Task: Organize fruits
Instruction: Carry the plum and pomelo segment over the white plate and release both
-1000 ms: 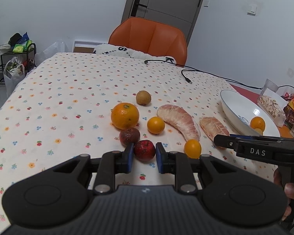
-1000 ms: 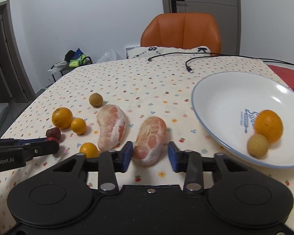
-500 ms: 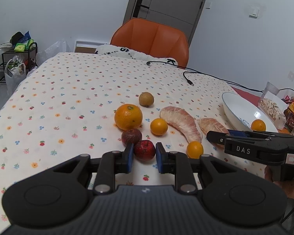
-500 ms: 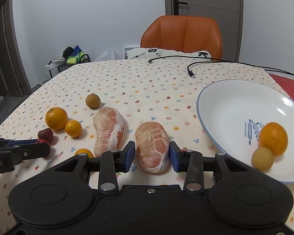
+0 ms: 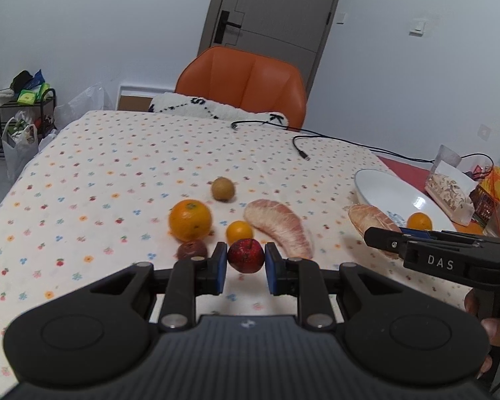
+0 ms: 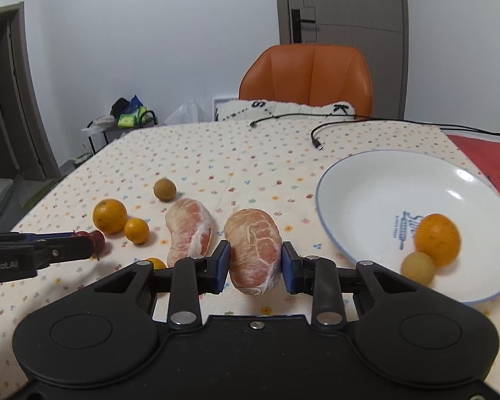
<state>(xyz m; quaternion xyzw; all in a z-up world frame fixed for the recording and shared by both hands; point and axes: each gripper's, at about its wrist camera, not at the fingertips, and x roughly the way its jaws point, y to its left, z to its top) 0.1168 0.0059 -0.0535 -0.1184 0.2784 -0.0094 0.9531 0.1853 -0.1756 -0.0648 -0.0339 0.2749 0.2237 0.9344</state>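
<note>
I see a small red fruit (image 5: 245,255) pinched between my left tongs (image 5: 243,268), and a peeled pomelo segment (image 6: 255,250) upright between my right tongs (image 6: 256,265).

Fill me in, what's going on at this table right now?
A person is sorting fruit with two handheld grippers. The left gripper is clamped on a small red fruit; the right gripper grips a peeled pomelo segment. The white plate already holds an orange and a small brown fruit.
</note>
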